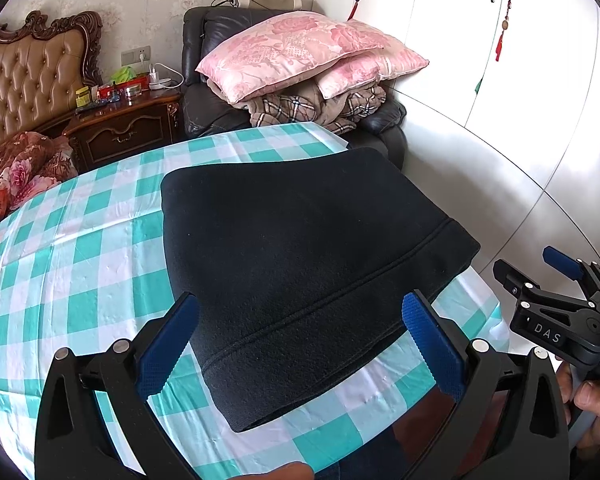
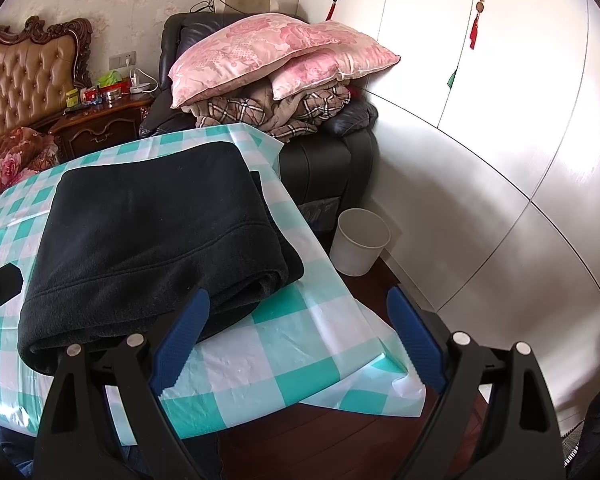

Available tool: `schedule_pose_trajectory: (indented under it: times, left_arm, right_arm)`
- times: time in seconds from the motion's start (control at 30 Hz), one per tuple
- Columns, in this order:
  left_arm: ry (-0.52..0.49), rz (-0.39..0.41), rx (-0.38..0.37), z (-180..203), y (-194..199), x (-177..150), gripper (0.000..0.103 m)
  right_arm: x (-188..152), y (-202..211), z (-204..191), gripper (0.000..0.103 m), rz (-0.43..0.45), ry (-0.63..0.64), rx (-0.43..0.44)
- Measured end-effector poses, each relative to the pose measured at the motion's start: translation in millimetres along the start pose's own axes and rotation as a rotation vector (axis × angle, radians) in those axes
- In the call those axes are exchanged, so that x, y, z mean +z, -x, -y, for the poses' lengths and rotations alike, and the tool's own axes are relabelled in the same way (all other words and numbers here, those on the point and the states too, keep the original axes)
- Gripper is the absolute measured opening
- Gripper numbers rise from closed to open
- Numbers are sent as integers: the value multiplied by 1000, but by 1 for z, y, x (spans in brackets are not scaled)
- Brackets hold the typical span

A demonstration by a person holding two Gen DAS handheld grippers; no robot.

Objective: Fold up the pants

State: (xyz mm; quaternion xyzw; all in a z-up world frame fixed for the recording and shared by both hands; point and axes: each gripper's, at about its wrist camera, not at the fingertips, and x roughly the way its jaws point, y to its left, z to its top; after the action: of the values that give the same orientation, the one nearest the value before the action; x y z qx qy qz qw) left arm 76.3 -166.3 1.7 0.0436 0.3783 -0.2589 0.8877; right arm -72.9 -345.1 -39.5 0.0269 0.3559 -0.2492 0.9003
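Black fleece pants lie folded into a thick rectangle on the table with the teal-and-white checked cloth. They also show in the right wrist view, near the table's right edge. My left gripper is open and empty, hovering just above the pants' near edge. My right gripper is open and empty, over the table's near right corner, beside the pants' right end. It also shows in the left wrist view at the right.
A white bin stands on the floor right of the table. A dark armchair with pink pillows and a blanket stands behind. White wardrobe doors run along the right. A nightstand and bed are at the left.
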Motion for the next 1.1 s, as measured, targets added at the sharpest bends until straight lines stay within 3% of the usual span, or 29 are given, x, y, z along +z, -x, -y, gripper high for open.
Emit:
schedule_pose_trajectory:
  times: [1.1]
  left_arm:
    - [-2,-4,0,3,-2,0,98]
  right_arm:
    - [0,0,0,90,-3,-2,0]
